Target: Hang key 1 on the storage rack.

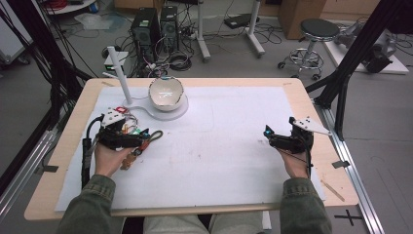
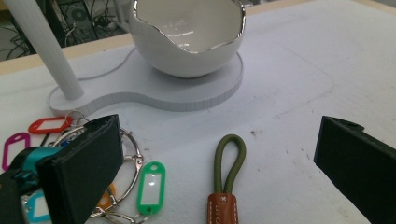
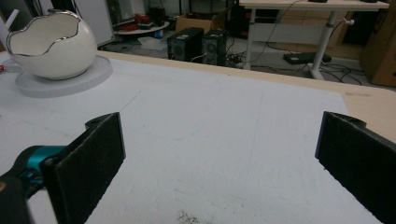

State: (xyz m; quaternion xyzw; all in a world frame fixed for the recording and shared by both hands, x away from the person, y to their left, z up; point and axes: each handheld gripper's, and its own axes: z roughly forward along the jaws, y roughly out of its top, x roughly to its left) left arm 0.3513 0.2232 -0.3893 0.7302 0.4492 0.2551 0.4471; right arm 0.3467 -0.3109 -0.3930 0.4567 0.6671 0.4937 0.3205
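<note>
A key bunch lies on the white mat at the left: an olive cord loop (image 2: 229, 156) on a brown leather tab (image 2: 223, 210), and a metal ring with green (image 2: 151, 186), red (image 2: 49, 125) and purple (image 2: 14, 147) tags. My left gripper (image 2: 218, 142) is open, its jaws standing either side of the cord loop without touching it; in the high view this gripper (image 1: 141, 139) sits just left of the loop (image 1: 157, 135). A white eggshell-shaped bowl (image 1: 165, 92) rests on a flat white base (image 1: 179, 111). My right gripper (image 1: 273, 136) is open over bare mat (image 3: 219, 135).
A white post (image 1: 119, 68) rises from the base's left end, close behind the left gripper. The mat (image 1: 219, 156) covers most of the wooden table (image 1: 73, 126). Computer towers, cables and a stool (image 1: 316, 31) stand on the floor beyond the far edge.
</note>
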